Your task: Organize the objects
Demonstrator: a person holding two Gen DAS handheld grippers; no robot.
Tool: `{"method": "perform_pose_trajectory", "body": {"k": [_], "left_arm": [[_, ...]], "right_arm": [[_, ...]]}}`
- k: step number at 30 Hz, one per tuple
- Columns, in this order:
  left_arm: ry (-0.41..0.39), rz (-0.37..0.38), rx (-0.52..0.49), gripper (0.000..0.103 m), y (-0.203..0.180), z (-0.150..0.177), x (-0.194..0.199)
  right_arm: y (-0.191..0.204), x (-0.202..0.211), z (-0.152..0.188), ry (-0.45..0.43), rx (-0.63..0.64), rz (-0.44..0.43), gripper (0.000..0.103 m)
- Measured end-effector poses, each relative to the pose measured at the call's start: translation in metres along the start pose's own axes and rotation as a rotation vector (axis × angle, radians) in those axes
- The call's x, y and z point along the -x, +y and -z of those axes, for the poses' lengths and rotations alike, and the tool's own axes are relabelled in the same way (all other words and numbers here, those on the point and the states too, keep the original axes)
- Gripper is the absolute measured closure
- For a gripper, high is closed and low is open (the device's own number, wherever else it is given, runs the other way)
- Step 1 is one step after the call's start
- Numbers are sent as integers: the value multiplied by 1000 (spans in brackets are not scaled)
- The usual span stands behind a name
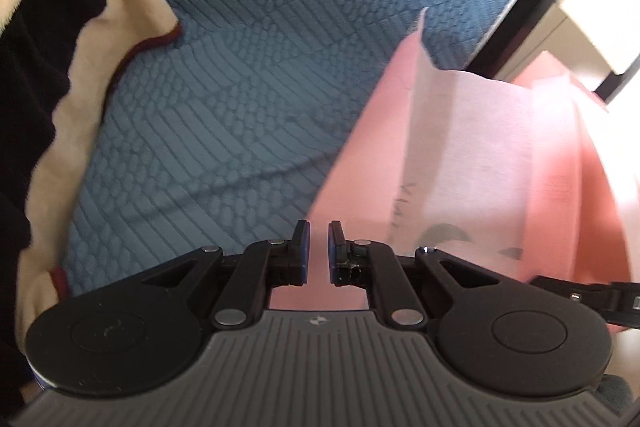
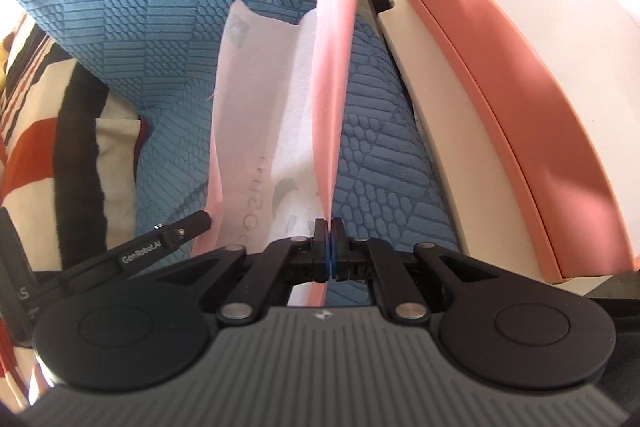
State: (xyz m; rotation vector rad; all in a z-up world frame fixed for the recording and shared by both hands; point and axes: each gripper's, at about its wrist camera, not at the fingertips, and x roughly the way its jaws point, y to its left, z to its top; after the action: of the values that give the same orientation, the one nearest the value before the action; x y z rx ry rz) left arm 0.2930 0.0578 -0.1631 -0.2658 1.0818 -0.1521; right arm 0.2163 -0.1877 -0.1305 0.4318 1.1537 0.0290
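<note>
Right wrist view: my right gripper (image 2: 330,225) has its fingers clenched tight on the near edge of a pink paper bag (image 2: 334,95), whose pink side panel stands on edge and runs away from me over the blue textured bedspread (image 2: 132,7). The bag's pale printed face curls open to the left. A pink box (image 2: 504,99) sits off to the right, apart from the bag. Left wrist view: my left gripper (image 1: 319,241) shows a narrow gap between its fingers with pink paper behind it; whether they pinch the bag I cannot tell. A striped blanket (image 1: 48,27) lies at far left.
</note>
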Motion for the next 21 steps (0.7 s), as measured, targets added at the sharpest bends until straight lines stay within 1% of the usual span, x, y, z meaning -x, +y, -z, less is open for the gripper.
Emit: {"method": "perform_pose_trajectory", "body": {"k": [3, 5, 6, 8, 11, 14, 17, 21], "left_arm": [[-7, -27, 18, 92, 7, -2, 0], [-18, -29, 47, 92, 12, -4, 3], [-25, -10, 72, 92, 16, -4, 7], [-42, 54, 121, 92, 24, -4, 16], [-88, 100, 144, 92, 29, 1, 33], [-124, 182, 178, 92, 32, 7, 51], [-136, 271, 148, 92, 23, 19, 65], [-127, 384, 97, 92, 5, 34, 77]], "right_arm": [[0, -1, 0, 9, -4, 8, 99], [2, -1, -1, 12, -5, 8, 99], [3, -2, -1, 14, -7, 6, 99], [5, -2, -1, 15, -6, 3, 99], [9, -2, -3, 13, -4, 1, 99], [11, -3, -4, 11, -6, -8, 99], [10, -7, -5, 19, -9, -16, 99], [9, -11, -5, 35, -19, -31, 99]]}}
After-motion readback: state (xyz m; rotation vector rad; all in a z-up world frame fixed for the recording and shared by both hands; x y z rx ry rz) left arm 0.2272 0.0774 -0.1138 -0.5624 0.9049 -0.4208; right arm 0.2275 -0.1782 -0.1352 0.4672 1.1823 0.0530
